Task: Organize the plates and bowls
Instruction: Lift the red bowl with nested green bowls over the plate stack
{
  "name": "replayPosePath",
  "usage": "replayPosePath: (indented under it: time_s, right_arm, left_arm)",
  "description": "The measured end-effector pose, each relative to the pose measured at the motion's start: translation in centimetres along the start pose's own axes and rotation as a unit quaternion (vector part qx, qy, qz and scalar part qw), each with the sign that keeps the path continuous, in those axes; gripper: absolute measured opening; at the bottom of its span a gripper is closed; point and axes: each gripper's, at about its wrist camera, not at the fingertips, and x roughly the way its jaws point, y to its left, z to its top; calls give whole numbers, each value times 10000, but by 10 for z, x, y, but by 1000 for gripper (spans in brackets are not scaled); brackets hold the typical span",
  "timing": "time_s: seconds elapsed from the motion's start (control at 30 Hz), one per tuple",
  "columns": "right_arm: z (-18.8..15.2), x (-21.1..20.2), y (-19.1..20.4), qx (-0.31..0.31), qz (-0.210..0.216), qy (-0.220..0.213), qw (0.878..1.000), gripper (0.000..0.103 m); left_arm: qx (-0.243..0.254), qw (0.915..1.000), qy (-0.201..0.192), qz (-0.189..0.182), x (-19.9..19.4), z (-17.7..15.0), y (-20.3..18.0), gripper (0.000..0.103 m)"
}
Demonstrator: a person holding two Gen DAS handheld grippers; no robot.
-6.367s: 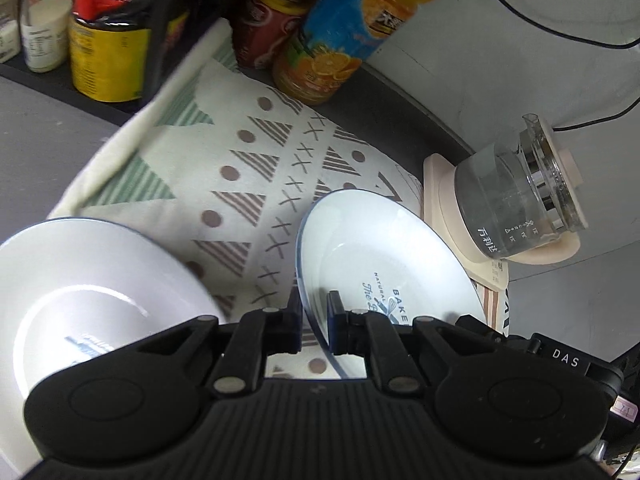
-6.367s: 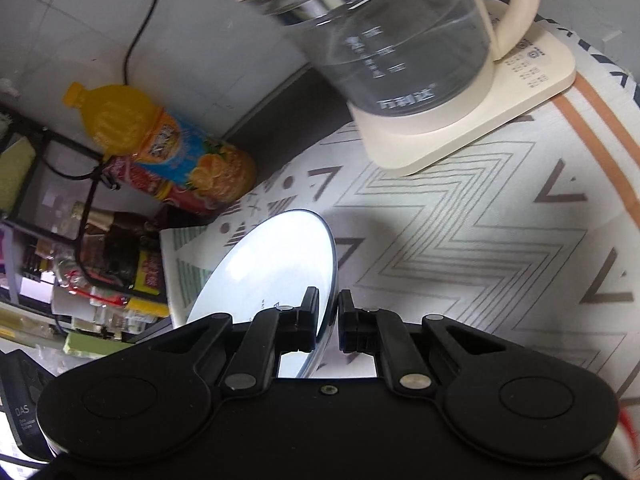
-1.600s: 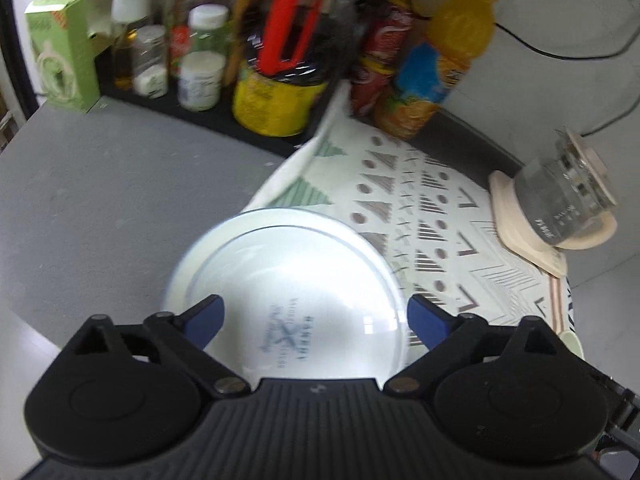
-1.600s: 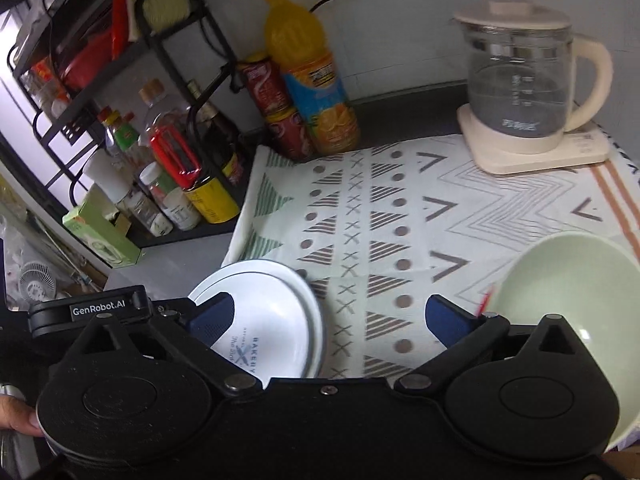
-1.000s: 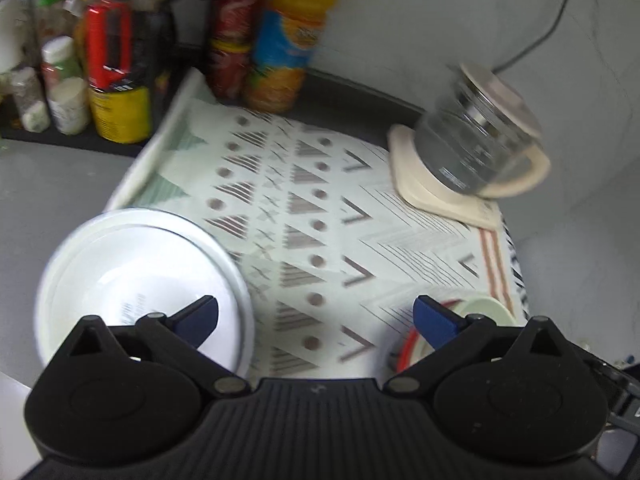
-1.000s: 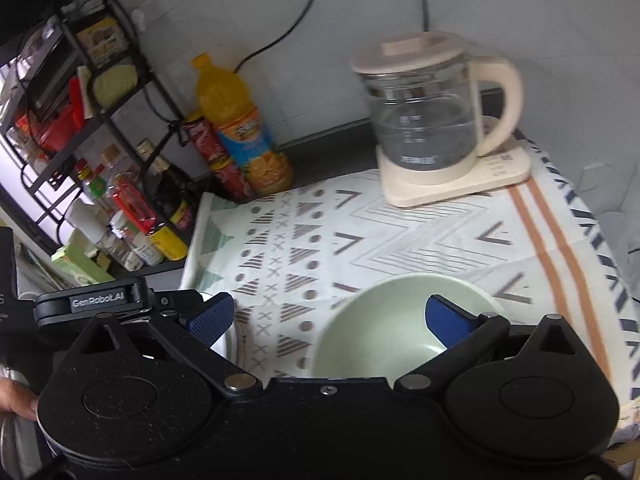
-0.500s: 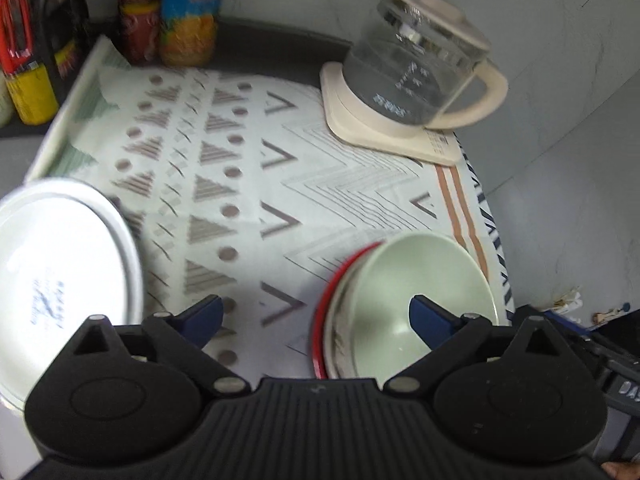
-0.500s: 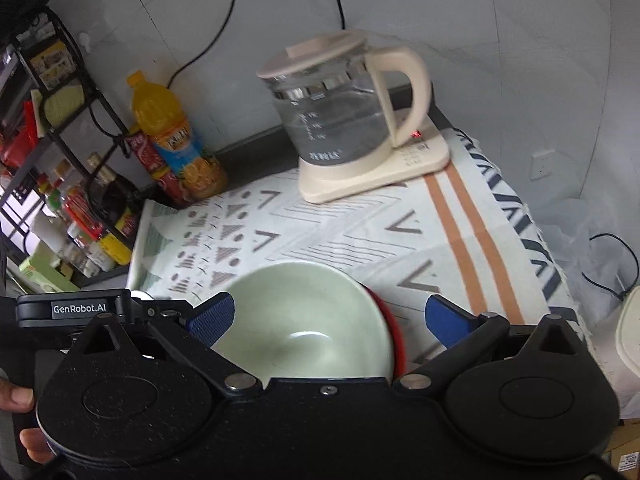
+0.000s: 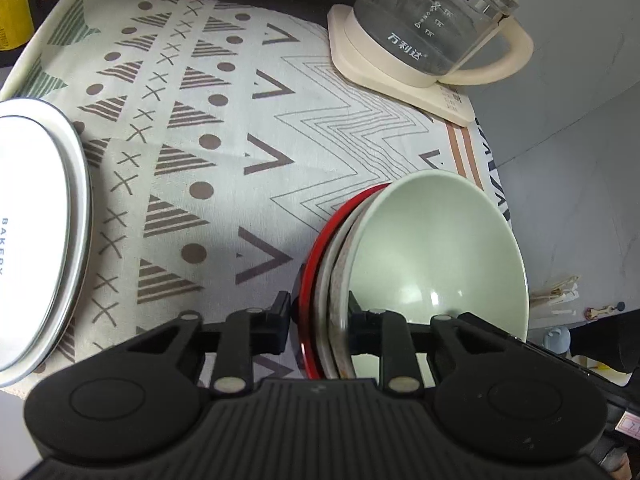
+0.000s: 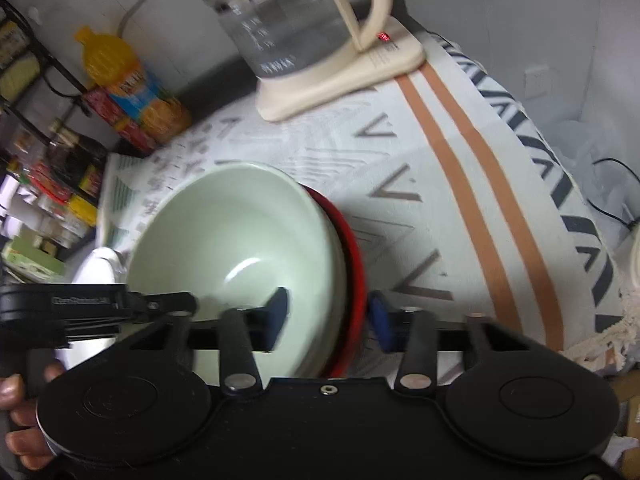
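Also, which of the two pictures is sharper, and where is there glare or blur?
Left wrist view: sharp; glare whitens the white plate, and the kettle bends near the fisheye edge. Right wrist view: motion blur smears the kettle and bottles; a small highlight sits in the green bowl.

Right wrist view, motion-blurred. Right gripper low in frame, jaws set astride the near rim of a bowl stack: one blue pad inside the pale green bowl, the other outside the red bowl beneath it. Whether the pads touch the rims cannot be told. Stack sits on a patterned cloth with orange stripes, covering the desk. Glass kettle on cream base at the back. Orange drink bottle back left, beside a rack of jars. Left gripper enters from the left edge; white plate behind it.
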Motion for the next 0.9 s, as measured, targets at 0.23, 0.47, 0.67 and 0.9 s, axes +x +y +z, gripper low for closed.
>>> replayPosePath:
  time_s: [0.23, 0.47, 0.67, 0.9]
  right_arm:
    - [1, 2, 1, -170, -61, 2, 9998, 30]
    - [2, 7, 2, -214, -104, 49, 9997, 30]
    - [0, 14, 5, -320, -179, 159, 9992, 29]
    - [-1, 8, 4, -146, -126, 335, 9993, 28]
  left_arm:
    - [38, 10000, -12, 5, 0, 1, 0, 24]
    - [126, 9999, -90, 51, 0, -2, -3, 24]
    - [127, 9997, -46, 204, -2, -4, -7, 23]
    - [145, 9993, -88, 341, -14, -8, -10, 23]
